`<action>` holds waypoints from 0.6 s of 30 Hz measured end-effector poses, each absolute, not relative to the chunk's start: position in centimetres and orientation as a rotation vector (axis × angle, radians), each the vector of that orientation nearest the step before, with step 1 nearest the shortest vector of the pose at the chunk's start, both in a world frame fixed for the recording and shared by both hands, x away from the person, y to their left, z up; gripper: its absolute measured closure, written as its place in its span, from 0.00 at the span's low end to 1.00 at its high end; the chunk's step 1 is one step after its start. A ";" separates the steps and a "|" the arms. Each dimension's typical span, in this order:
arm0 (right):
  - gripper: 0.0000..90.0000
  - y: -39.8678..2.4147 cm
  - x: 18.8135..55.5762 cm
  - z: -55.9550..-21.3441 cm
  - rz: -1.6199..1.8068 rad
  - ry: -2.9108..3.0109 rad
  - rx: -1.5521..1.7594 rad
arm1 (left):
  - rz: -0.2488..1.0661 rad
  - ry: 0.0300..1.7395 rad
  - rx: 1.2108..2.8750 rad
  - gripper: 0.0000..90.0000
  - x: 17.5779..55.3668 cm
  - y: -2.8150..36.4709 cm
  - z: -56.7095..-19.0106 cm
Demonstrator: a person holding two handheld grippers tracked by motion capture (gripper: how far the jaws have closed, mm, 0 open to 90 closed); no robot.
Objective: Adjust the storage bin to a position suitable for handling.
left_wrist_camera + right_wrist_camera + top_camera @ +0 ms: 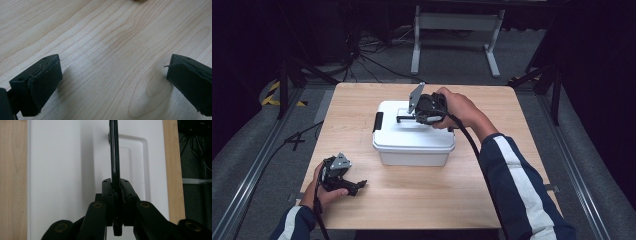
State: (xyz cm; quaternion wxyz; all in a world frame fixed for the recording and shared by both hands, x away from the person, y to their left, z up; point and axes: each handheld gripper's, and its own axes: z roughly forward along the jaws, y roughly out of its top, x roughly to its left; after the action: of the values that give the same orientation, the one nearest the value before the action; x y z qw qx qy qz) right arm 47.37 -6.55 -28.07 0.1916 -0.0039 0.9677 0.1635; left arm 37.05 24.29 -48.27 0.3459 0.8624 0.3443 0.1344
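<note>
White lidded plastic box (pixel 412 137) sits mid-counter, slightly toward the far edge, long side running left-right. Black latch (pixel 378 121) on its left end. Lid has a recessed panel on top with a thin black carry handle (pixel 114 157) hinged in it.

Right tongs (pixel 404 118) are over the lid top, held by the person's right hand (pixel 460 110), which comes in from the right side of the counter. Dark sleeve with a white stripe (pixel 517 185). Cable (pixel 474 147) trails from the tongs back along the forearm. Grey three-cornered plate (pixel 416 97) on top, tilted up.

In the right gripper view the tongs are clamped narrow on the black handle: both pads (pixel 108 195) press its sides, the handle stands up on edge between them and runs away toward its pivot at the recess edge. White lid (pixel 55 170) lies beneath, with a strip of wood counter (pixel 13 180) on either side.

Left tongs (pixel 359 185) rest near the near-left corner of the counter (pixel 422 200), held by the left hand (pixel 326 192), well apart from the box. In the left gripper view the jaws stand wide apart, nothing between them, bare wood grain (pixel 107 62) below; both pads (pixel 46 80) sit low, at or close to the surface, contact unclear.

Beyond the far edge: grey floor, loose cables, a white metal frame (pixel 457 30).
</note>
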 end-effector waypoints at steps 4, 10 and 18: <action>0.94 -6.5 47.4 -28.0 0.459 2.711 -0.025 | 0.350 0.894 2.237 0.01 37.0 24.3 -48.3; 0.94 -6.3 47.4 -27.5 0.461 2.708 -0.045 | 0.345 0.902 2.230 0.01 37.0 24.3 -48.3; 0.94 -6.6 47.8 -27.0 0.516 2.713 -0.039 | 0.343 0.902 2.232 0.01 37.0 24.3 -48.3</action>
State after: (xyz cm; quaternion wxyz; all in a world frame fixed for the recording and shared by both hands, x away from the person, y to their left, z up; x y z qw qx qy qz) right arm 47.81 -6.60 -27.04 0.1886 -0.0138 0.9647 0.1833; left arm 37.00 24.26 -48.30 0.3476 0.8606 0.3479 0.1323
